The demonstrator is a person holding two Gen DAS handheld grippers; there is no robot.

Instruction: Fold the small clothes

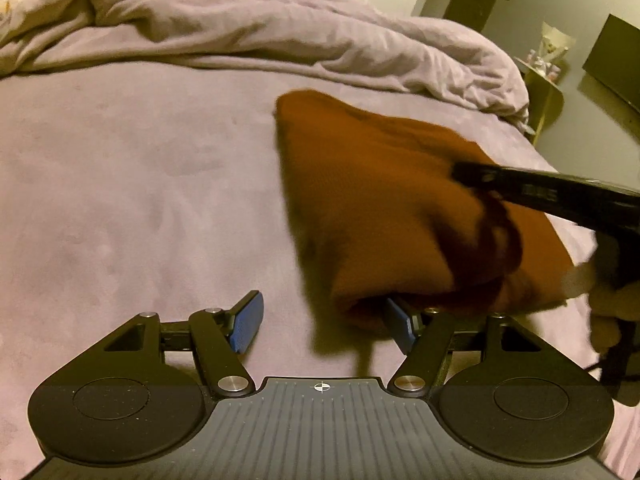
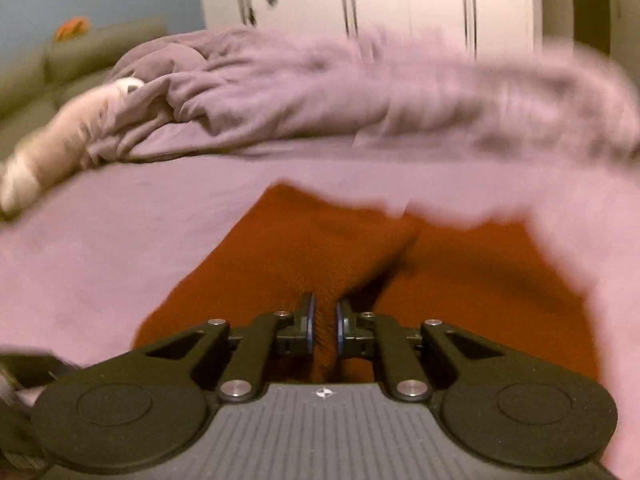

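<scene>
The right tongs (image 2: 324, 326) pinch a fold of the brown cloth (image 2: 312, 248), and part of it is lifted off the purple bed (image 2: 100, 240). The left tongs (image 1: 326, 322) stand wide apart with nothing gripped; the cloth's near edge hangs over one blue pad (image 1: 398, 322).

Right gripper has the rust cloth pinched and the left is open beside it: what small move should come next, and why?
Probably close the left gripper on the cloth's near edge. Its jaws stand open with that edge draped over one pad, while the right gripper is shut on a lifted fold, so the cloth hangs unsupported over the bed.
</scene>
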